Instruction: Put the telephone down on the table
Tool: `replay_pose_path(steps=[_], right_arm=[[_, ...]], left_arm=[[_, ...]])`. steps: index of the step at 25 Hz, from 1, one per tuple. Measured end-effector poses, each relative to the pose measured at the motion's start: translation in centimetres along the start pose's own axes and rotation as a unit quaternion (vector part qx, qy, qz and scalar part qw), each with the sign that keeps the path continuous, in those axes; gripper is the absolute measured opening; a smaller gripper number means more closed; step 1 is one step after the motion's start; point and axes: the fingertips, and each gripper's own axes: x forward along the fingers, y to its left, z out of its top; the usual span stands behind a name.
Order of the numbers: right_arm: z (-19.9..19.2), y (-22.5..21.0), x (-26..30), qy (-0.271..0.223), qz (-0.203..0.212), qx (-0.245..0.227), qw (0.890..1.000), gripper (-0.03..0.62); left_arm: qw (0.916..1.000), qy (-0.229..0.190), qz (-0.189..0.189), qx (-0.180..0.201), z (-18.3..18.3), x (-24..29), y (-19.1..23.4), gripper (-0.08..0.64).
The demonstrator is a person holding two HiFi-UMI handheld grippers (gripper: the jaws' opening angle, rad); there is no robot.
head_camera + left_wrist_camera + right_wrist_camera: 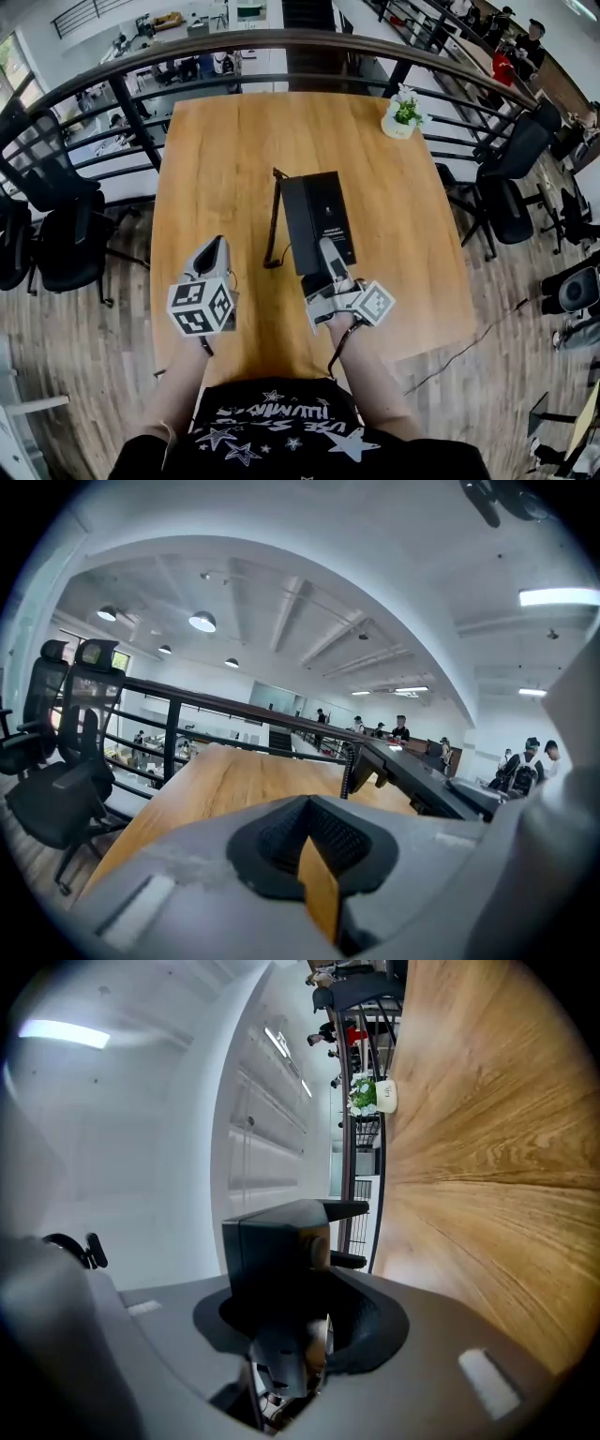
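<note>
Right tongs (330,261) clamp the near end of the black telephone (317,214); left tongs (216,249) sit closed, empty. It looks rigid, slick and fairly light, so that end grip suits.

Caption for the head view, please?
Right gripper holds the black telephone over the wooden table; left gripper empty, potted plant at far corner.

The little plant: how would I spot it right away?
Find the big wooden table by the dark curved railing. Look at its far right corner, where the plant stands alone. It's the table's only green thing, in a white pot.
</note>
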Motion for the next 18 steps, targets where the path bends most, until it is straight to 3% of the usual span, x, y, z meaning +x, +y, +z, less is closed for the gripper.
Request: replay_pose_path(steps=[8,18], right_arm=[[1.9,-5.0,2.9,0.041,-0.018,-0.003,0.999,0.158],[4.2,-11.0,6.9,0.023,-0.046,0.007,0.999,0.158]], left_arm=[[0.9993,0.012,0.026,-0.022,-0.6,3.9,-0.2,0.002],[0.9978,0.033,0.052,-0.024,-1.6,9.0,2.2,0.002]])
